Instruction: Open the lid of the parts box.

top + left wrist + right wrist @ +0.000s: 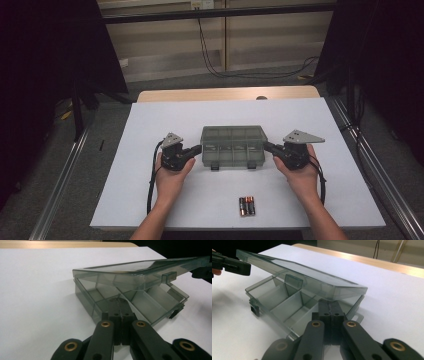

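1. the smoky grey translucent plastic compartment box (233, 146) sits near the middle of the white table cover (150, 200), its long front edge with two dark latches facing the person.
2. its hinged see-through lid (140, 271) stands partly lifted, tilted up at the front, so the divided compartments (287, 302) underneath are exposed; they look empty.
3. the left gripper (196, 149) has its black jaws pressed together with nothing between them, the closed tip poked in at the box's left end, under the lid edge; as a single wedge it seems meant to prop or pry, not to pinch.
4. the right gripper (268, 146) mirrors it at the right end, jaws likewise together and empty, tip under the lid's corner; lifting from both ends would keep the long lid from twisting on its hinge.
5. whether each tip actually touches the lid or the box wall i cannot tell for sure.
6. three small batteries with copper-coloured tops (247, 205) lie side by side near the front edge of the cover, well apart from the box, within easy reach; probably waiting to go into a compartment once the lid is fully back.
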A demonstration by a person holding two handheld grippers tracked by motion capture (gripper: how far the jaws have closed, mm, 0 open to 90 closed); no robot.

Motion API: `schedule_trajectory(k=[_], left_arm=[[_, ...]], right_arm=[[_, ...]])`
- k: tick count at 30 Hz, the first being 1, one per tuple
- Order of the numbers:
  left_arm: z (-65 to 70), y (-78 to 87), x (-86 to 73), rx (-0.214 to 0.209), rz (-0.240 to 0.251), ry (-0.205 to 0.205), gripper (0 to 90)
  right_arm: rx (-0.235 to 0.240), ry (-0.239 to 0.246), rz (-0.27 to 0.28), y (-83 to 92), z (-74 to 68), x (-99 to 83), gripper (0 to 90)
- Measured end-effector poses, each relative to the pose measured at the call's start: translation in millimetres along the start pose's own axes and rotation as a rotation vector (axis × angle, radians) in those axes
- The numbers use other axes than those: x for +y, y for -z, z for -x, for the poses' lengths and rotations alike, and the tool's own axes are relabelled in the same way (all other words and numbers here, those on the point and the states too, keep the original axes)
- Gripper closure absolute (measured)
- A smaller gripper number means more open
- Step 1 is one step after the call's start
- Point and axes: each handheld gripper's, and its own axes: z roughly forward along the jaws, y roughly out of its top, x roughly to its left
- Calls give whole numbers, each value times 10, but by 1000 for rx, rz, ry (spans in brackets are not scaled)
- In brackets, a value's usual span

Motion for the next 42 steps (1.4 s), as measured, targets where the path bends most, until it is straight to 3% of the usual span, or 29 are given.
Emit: schedule_trajectory(k=[1, 5, 12, 26, 33, 36, 41, 42], left_arm=[[-4, -3, 14, 2, -10, -19, 900], [10, -39, 69, 11, -4, -28, 900], [44, -46, 192, 16, 54, -42, 900], [65, -88, 300, 12, 105, -29, 900], [42, -111, 352, 10, 132, -65, 870], [24, -130, 377, -26, 161, -69, 812], [4, -131, 378, -52, 154, -64, 582], [-8, -120, 375, -55, 145, -79, 548]], right_arm=[[0, -1, 3, -10, 0, 14, 900], [-13, -2, 4, -43, 5, 62, 900], [-20, -5, 26, -63, 37, 151, 900], [-33, -14, 58, -103, 54, 277, 900], [-31, -14, 64, -136, 77, 347, 900], [-32, -21, 67, -149, 97, 383, 900], [-40, -24, 72, -182, 140, 435, 900], [-39, -37, 74, -190, 146, 448, 900]])
